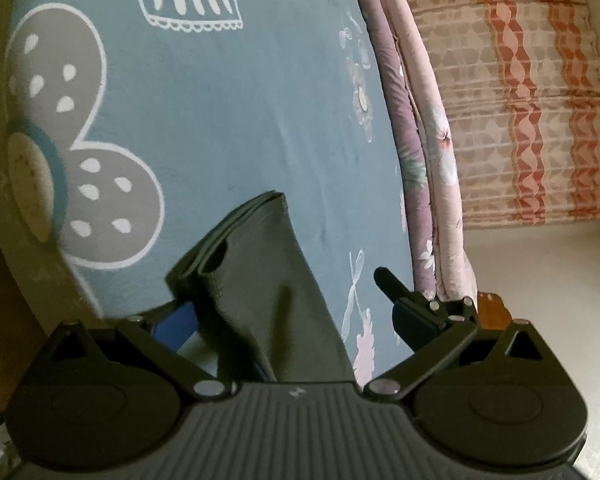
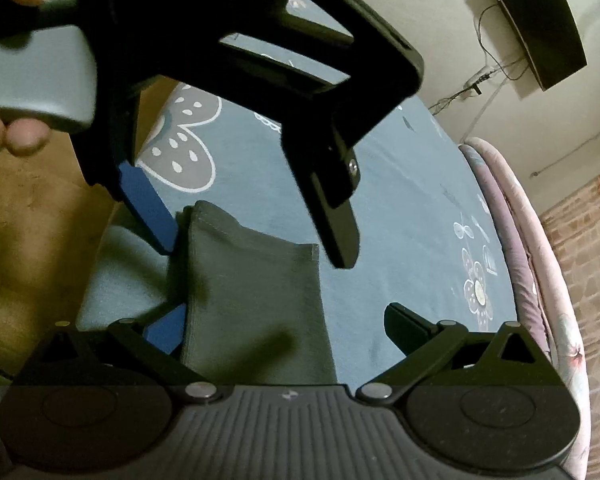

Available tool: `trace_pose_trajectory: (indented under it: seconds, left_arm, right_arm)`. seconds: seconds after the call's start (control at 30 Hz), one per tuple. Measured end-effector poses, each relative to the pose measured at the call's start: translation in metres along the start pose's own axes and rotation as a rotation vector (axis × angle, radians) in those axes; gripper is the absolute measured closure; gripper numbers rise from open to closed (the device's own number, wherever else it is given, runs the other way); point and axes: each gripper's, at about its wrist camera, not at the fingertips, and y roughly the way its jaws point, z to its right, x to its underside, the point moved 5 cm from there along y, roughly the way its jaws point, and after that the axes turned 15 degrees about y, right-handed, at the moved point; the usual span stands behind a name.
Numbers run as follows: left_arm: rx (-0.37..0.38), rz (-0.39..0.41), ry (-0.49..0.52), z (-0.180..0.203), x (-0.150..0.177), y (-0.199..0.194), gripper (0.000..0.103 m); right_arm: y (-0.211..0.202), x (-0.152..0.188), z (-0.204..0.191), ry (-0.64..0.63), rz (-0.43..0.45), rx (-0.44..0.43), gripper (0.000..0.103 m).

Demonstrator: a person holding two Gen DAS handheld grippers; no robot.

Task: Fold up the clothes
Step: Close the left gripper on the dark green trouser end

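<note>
The bed point(image 2: 400, 200), covered in a blue flower-print sheet, carries a dark grey garment point(image 2: 252, 300) near its edge, already doubled into a narrow layered stack. Both grippers hover at it: the left gripper point(image 1: 284, 292) and right gripper point(image 2: 276, 320) have jaws spread wide, gripping nothing. I judge the folding far along; whether more folds remain is unclear.

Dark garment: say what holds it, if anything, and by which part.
Nothing grips it. The folded dark garment lies on the blue bedsheet between the spread fingers of the left gripper and right gripper, both open.
</note>
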Motion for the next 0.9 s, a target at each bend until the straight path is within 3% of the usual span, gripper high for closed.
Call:
trace_pose_trajectory:
  seconds: [0.23,0.5,0.67,0.8,0.9]
  left_arm:
    - [0.034,0.052,0.014,0.001,-0.006,0.012,0.001]
    - [0.083,0.106,0.047,0.0,0.007,0.005,0.001]
    - [0.016,0.172,0.165,0.009,0.001,0.004,0.002]
    - [-0.019,0.167,0.229,0.015,-0.002,0.005,0.002]
    - [-0.043,0.157,0.267,0.019,0.001,0.006,0.016]
  right_arm:
    - [0.001,0.001,0.01,0.055,-0.008,-0.015,0.0]
    - [-0.018,0.014,0.029,0.24,-0.021,-0.188,0.0]
    - [-0.027,0.028,0.039,0.269,-0.022,-0.195,0.0]
    - [-0.03,0.035,0.048,0.301,-0.03,-0.174,0.0]
    - [-0.03,0.04,0.06,0.35,-0.032,-0.163,0.0]
